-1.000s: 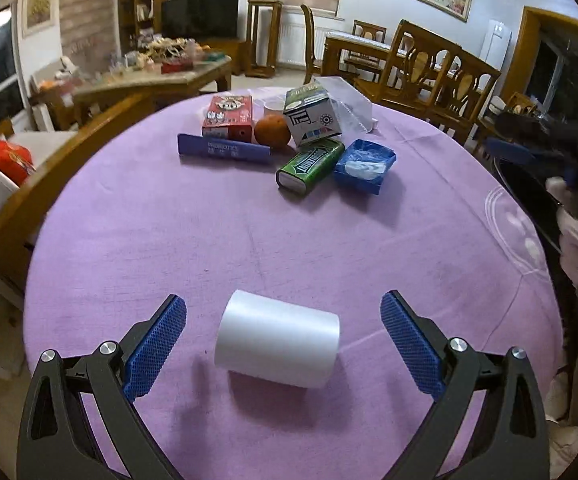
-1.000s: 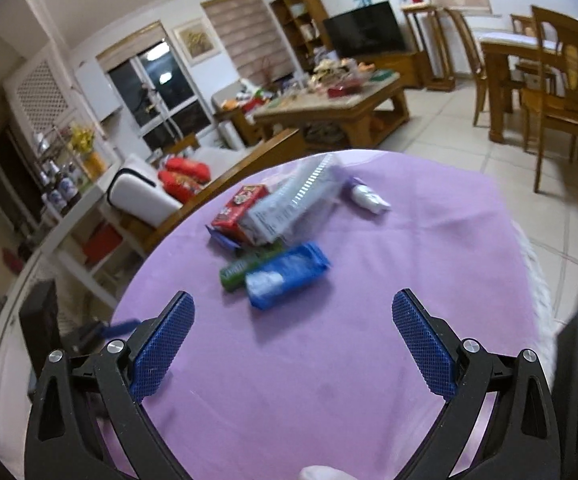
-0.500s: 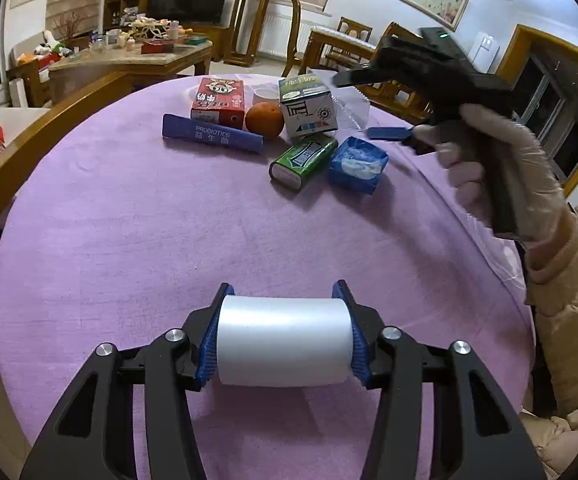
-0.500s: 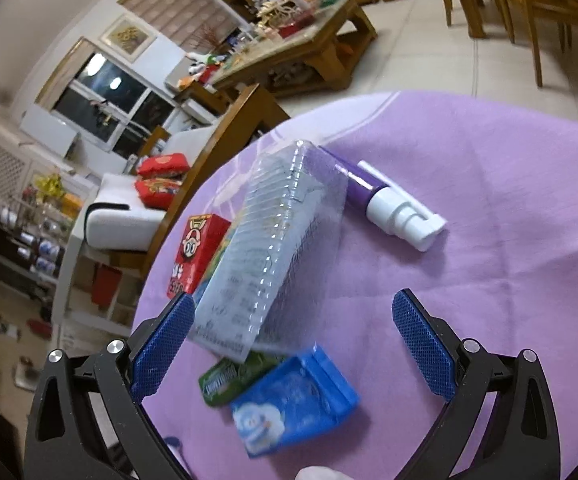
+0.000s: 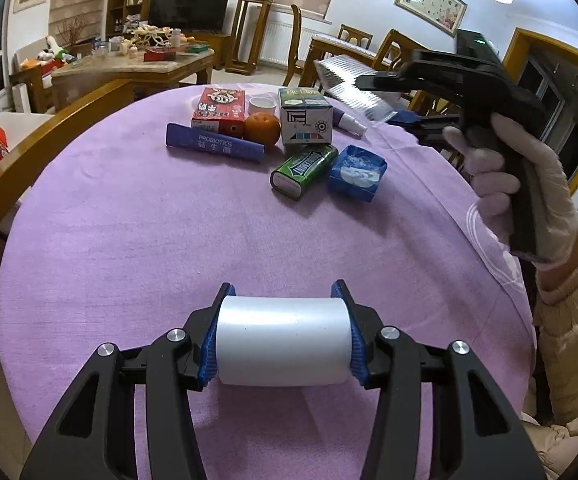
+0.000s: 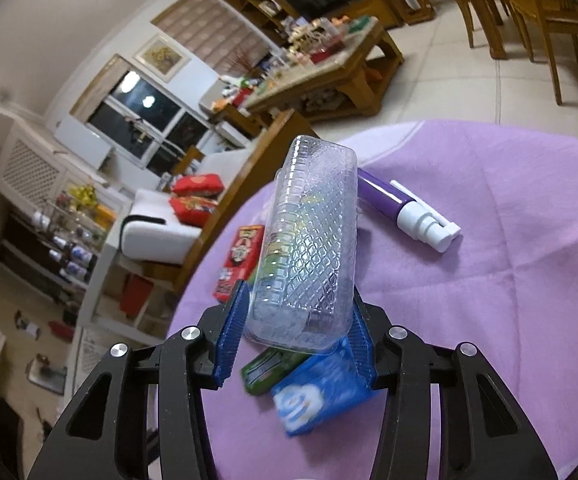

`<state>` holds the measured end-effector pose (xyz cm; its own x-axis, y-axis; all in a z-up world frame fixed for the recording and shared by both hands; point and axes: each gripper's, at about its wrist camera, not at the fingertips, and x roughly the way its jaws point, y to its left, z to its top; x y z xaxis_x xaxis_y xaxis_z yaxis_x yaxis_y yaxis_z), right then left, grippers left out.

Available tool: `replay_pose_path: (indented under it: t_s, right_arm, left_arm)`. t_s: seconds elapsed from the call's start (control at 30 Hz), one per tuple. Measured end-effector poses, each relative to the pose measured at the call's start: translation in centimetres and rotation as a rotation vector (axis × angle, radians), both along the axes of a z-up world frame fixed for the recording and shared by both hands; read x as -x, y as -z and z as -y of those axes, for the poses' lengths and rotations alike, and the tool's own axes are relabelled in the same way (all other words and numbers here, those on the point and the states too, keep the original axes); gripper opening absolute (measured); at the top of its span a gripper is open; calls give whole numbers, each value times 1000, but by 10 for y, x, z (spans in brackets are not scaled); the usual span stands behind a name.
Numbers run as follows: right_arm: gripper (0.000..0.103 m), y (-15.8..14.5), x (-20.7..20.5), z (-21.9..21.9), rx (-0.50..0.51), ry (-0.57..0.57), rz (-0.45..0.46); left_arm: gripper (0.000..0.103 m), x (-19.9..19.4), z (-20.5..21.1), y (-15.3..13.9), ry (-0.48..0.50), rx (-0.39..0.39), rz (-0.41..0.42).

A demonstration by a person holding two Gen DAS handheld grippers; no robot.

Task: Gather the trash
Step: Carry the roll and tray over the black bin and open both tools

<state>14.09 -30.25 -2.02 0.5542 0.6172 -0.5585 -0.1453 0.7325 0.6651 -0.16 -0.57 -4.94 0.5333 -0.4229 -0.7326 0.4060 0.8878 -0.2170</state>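
Note:
My left gripper (image 5: 282, 328) is shut on a white roll (image 5: 282, 346), its pads on the roll's two ends, low over the near part of the purple-clothed round table (image 5: 129, 240). My right gripper (image 6: 295, 330) is shut on a clear textured plastic tray (image 6: 309, 240) and holds it lifted and tilted above the table. That tray also shows in the left wrist view (image 5: 349, 84), held at the far right by the gloved hand.
On the far table lie a red box (image 5: 220, 110), an orange (image 5: 262, 129), a white-green box (image 5: 305, 120), a purple probiotics stick (image 5: 213, 147), a green tin (image 5: 303, 171), a blue pack (image 5: 357, 172) and a purple pump bottle (image 6: 405, 208). Wooden chairs ring the table.
My left gripper closed on the white roll. My right gripper moved in over the far items, closed on the clear tray and lifted it.

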Motion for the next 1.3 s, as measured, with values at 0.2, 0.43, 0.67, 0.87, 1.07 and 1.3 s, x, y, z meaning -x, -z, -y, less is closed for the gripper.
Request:
replay_pose_path:
  t_s: [0.2,0.43,0.67,0.87,1.07,1.3]
  right_arm:
    - [47,-26,65,11,44,24,130]
    - [47,-51,158,40,141,123,324]
    - [47,-52,220,98,177,250,389]
    - [47,-42,271,172,168,395,397]
    - [47,-28,310,251,184,558,393]
    - [47,1,345,333,203,709,346]
  left_arm:
    - [49,6,7,-11,10,32,56]
    - [49,21,55,-37,72,83,180]
    - [49,30,114,-56,142,135,237]
    - [49,37,181,-63,239,170,247]
    - [49,43,246,-64,344,192,236]
    - [49,49,319,-60,453,204,220]
